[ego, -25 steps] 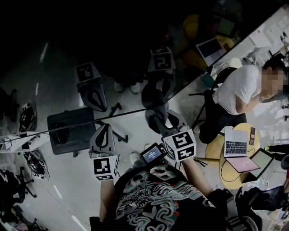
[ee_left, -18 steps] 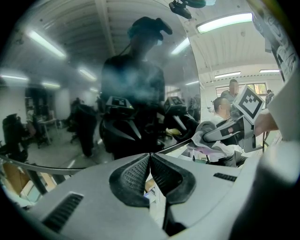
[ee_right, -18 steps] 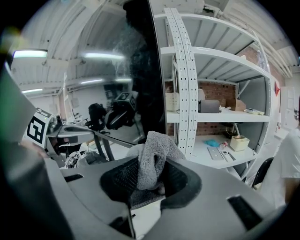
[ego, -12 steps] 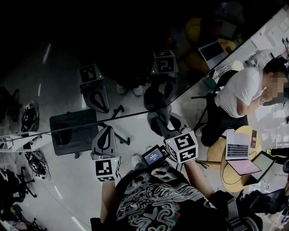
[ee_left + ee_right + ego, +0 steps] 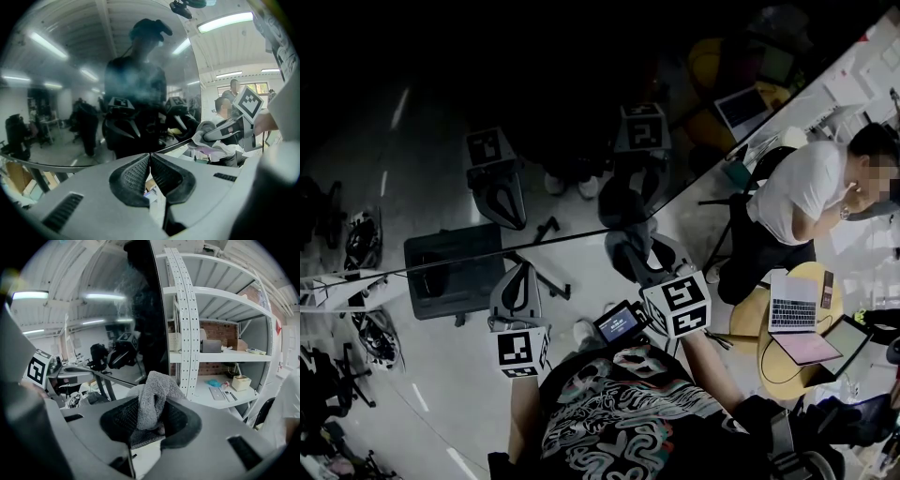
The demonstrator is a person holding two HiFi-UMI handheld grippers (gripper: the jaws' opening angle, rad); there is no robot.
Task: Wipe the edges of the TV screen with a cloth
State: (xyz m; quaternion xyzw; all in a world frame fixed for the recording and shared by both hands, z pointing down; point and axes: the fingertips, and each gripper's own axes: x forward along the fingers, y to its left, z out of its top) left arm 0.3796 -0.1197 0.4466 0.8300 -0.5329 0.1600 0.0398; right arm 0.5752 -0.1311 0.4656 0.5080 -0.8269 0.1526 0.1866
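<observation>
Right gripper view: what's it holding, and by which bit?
The right gripper is shut on a grey cloth, pinching a bunched-up fold; the rest sticks out past the jaws.

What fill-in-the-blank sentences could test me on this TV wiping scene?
The right gripper is shut on a grey ____.
The left gripper has its jaws shut on ____.
The dark TV screen shows a ____ of both grippers.
Missing words: cloth; nothing; reflection.
</observation>
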